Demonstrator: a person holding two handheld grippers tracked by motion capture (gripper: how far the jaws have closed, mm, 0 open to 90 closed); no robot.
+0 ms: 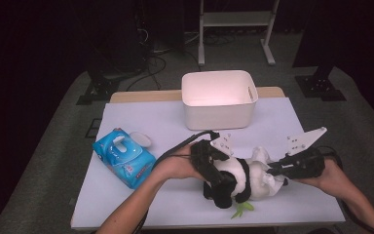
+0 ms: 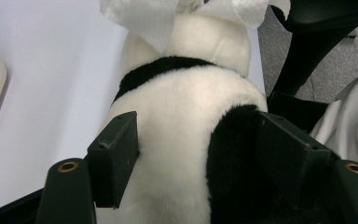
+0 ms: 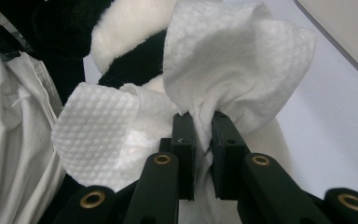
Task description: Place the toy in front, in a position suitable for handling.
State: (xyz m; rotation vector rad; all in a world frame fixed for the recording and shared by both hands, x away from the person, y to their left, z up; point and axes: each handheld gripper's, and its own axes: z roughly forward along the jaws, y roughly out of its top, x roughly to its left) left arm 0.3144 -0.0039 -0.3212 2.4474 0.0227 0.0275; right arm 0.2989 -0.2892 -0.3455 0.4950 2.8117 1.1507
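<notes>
The high view is showing wiping under way: the left gripper [image 1: 217, 171], fingers spread around the panda toy [image 1: 241, 179], is steadying it while the right gripper [image 1: 276, 170], fingers pinching a wet wipe [image 3: 223, 74], is rubbing its right end, with cleaning seemingly unfinished.

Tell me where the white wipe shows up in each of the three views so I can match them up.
High view: the white wipe lies on the panda plush, low and right of centre, at the right tongs.
Left gripper view: at the top edge, beyond the plush's white back.
Right gripper view: centre, pinched between the tongs' jaws.
Shared landmark: the panda plush's black band.
</notes>
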